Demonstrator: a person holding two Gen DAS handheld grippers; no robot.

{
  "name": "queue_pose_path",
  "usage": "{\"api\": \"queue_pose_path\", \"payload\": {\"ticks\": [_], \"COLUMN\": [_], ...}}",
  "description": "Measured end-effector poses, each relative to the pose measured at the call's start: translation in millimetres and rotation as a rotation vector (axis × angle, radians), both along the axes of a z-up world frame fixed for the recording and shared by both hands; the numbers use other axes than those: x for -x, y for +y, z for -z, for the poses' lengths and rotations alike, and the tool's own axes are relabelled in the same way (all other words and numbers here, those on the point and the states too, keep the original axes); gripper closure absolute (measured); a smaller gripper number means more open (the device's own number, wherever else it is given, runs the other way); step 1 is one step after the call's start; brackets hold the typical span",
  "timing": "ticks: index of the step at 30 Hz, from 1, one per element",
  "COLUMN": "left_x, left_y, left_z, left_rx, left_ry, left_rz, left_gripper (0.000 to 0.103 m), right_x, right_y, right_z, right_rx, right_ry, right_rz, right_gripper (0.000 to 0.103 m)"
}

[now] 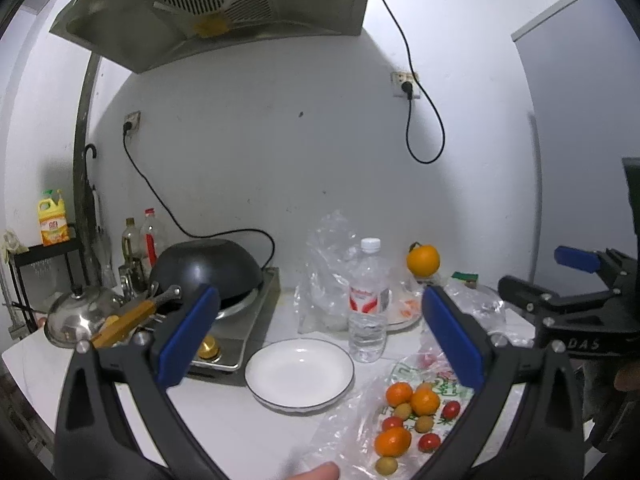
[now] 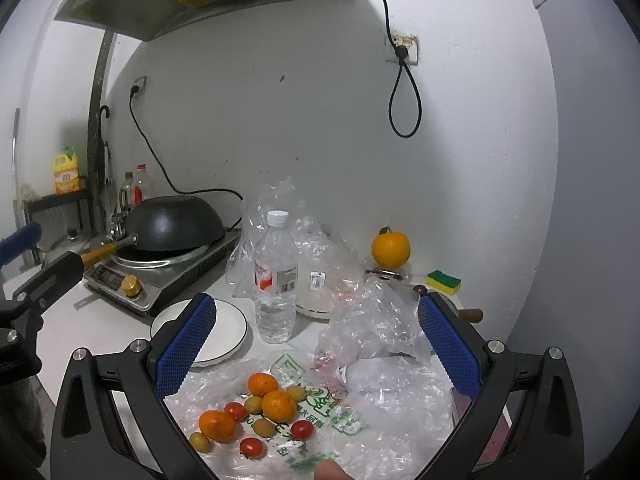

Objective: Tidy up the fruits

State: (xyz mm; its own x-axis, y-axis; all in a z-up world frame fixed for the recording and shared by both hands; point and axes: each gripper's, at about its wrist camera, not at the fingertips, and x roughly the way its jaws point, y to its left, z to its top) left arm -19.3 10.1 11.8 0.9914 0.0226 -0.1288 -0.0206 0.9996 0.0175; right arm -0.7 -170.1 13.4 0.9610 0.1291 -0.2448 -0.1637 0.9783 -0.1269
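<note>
Both tongs hung above the white surface (image 2: 100, 332) with nothing between their blue pads. The left tongs (image 1: 320, 336) were spread wide apart, and so were the right tongs (image 2: 318, 344). The little fruits (image 2: 256, 416) (small oranges, red tomatoes and pale yellow-green ones) lay in a bunch on a clear plastic bag (image 2: 360, 420) near the front edge of the surface. A white plate (image 1: 299, 374) with nothing in it sat just beside the bag. A water bottle (image 2: 276, 280) stood upright behind the plate. One big orange (image 2: 391, 249) sat near the back wall.
</note>
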Motion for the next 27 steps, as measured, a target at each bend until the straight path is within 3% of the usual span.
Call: {"api": "queue_pose_path", "payload": {"ticks": [13,27], "left_x": [-11.2,-19.5], "left_y": [1.2,-4.5], "left_z": [3.3,5.3], "left_rx": [0.032,0.022], "left_ry": [0.055,0.06], "left_rz": [0.03,0.048], "left_gripper": [0.001,0.001], "right_x": [12.8,10.8], "right_y": [-3.9,-8.4], "right_z": [-3.0,0.0], "right_rx": [0.003,0.002], "right_ry": [0.001,0.014], "right_rz": [0.02,0.035], "right_gripper": [0.0,0.0]}}
